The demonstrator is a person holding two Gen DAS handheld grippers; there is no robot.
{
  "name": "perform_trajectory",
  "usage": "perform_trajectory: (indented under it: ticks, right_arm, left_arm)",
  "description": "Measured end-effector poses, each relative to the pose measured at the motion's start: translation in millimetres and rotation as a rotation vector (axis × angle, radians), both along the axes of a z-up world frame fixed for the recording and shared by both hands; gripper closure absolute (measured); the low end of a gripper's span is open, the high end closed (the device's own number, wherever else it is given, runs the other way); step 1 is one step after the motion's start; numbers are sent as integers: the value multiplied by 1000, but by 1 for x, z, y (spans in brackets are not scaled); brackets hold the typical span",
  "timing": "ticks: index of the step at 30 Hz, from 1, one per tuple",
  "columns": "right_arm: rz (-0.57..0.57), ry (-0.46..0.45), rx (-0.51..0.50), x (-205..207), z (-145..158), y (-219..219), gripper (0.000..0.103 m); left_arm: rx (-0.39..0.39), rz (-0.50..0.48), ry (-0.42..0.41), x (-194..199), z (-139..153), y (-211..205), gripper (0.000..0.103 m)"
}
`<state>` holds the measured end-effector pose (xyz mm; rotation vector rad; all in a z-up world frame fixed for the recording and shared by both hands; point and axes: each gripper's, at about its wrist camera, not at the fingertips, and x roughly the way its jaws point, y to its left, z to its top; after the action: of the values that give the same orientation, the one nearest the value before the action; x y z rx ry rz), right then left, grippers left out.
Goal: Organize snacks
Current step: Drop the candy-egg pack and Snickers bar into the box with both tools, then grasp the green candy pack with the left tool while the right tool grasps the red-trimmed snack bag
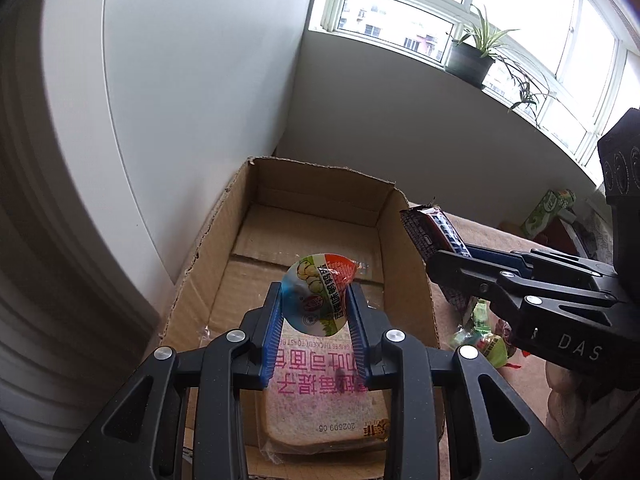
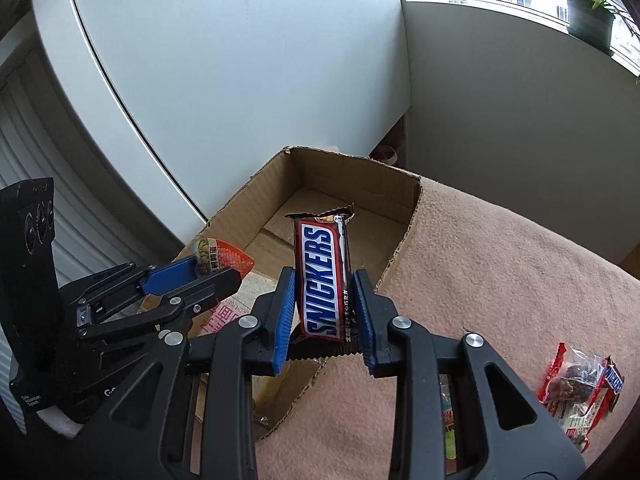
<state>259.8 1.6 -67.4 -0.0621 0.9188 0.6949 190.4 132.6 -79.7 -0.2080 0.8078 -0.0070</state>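
My left gripper (image 1: 316, 296) is shut on a small round snack pack (image 1: 318, 294) with a green, white and orange lid, held above the open cardboard box (image 1: 200, 280). A wrapped slice of bread (image 1: 324, 408) lies in the near end of the box. My right gripper (image 2: 324, 300) is shut on a Snickers bar (image 2: 324, 280), held upright over the box's right wall (image 2: 404, 240). In the left wrist view the right gripper (image 1: 448, 256) and the bar (image 1: 428, 232) are at the right of the box. In the right wrist view the left gripper (image 2: 216, 270) with its pack (image 2: 222, 258) is at the left.
The box stands on a pink cloth surface (image 2: 500, 280) beside a white cabinet (image 2: 200, 80). Loose snack packets (image 2: 580, 388) lie on the cloth at right; more wrapped sweets (image 1: 484, 340) and a green carton (image 1: 548, 208) are right of the box. A potted plant (image 1: 472, 56) sits on the windowsill.
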Motion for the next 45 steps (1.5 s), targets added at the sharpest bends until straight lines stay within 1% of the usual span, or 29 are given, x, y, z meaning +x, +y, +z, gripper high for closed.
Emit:
perform_trajectory:
  ticks: [2,4,5,6,10,14,19,21,23,25,28,32,37,42,45]
  right_arm:
    - [-16,-10,-2,2,1,1,73]
    - [-23,-10,15,2,3,0,59]
    - [-31,-16,27,2,6,-2,47]
    - [-37,-27,35,1,8,-4,42]
    - [-41,-37,46,-3,15,-15,41]
    - [-49,-44,49,-9,23,-37,41]
    - [-76,-59,62,-22,34,-76,39]
    - [-94,-77,58,-28,38,-94,35]
    - [-105,-90,56,-36,41,-113,33]
    - [-118,-93,51,-42,40,-132,33]
    - [-150,-86,40,-50,36,-164,33]
    - [-218,-57,22,-56,23,-210,33]
    - [-304,-4,16,-57,2,-261,33]
    - [-345,45,47,-54,-13,-290,33]
    - [-341,59,70,-53,-16,-291,33]
  left_arm:
    - [0,4,-1,0,0,2,73]
    - [6,18,-4,0,1,4,72]
    - [2,25,0,0,1,5,72]
    - [-7,28,2,0,1,8,72]
    - [-11,37,-2,-3,3,12,66]
    - [-19,36,-14,-8,6,11,65]
    - [-39,14,-39,-17,15,2,65]
    - [-50,-6,-50,-22,19,-5,65]
    - [-54,-27,-67,-27,23,-14,59]
    - [-59,-51,-82,-32,26,-24,57]
    - [-70,-95,-89,-36,27,-41,56]
    - [-98,-156,-72,-33,21,-66,56]
    - [-94,-219,-41,-24,10,-99,56]
    - [-92,-270,-9,-15,1,-130,56]
    - [-82,-292,7,-11,-4,-142,56]
